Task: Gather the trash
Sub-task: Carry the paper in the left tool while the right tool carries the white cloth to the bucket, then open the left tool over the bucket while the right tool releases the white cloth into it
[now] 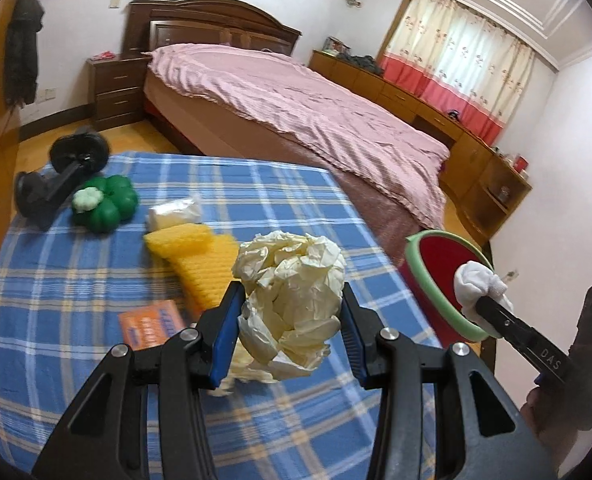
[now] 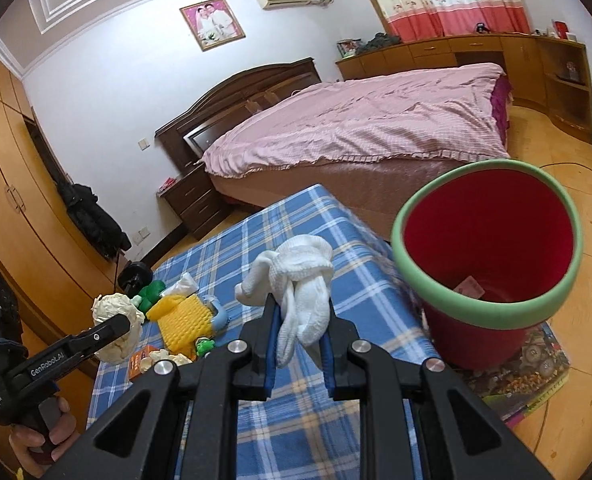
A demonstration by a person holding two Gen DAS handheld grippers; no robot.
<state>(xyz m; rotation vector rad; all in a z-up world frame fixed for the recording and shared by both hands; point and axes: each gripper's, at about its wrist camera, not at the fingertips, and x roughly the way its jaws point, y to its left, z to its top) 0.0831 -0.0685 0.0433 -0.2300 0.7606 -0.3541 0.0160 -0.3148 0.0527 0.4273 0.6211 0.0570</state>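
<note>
My left gripper (image 1: 289,300) is shut on a crumpled cream paper ball (image 1: 291,280) and holds it above the blue plaid table (image 1: 75,280). My right gripper (image 2: 298,320) is shut on a white crumpled tissue (image 2: 296,280), held over the table's edge just left of the red bin with a green rim (image 2: 484,248). The left wrist view shows the right gripper (image 1: 482,300) with the tissue (image 1: 476,284) at the bin's rim (image 1: 436,280). The right wrist view shows the left gripper (image 2: 123,326) with the paper ball (image 2: 115,320). A scrap lies in the bin (image 2: 470,286).
On the table lie a yellow sponge (image 1: 195,256), a green pumpkin toy (image 1: 105,202), a small plastic packet (image 1: 173,212), an orange box (image 1: 151,322) and a black dumbbell (image 1: 61,172). A pink-covered bed (image 1: 296,112) stands behind the table. The bin stands on a printed mat (image 2: 528,372).
</note>
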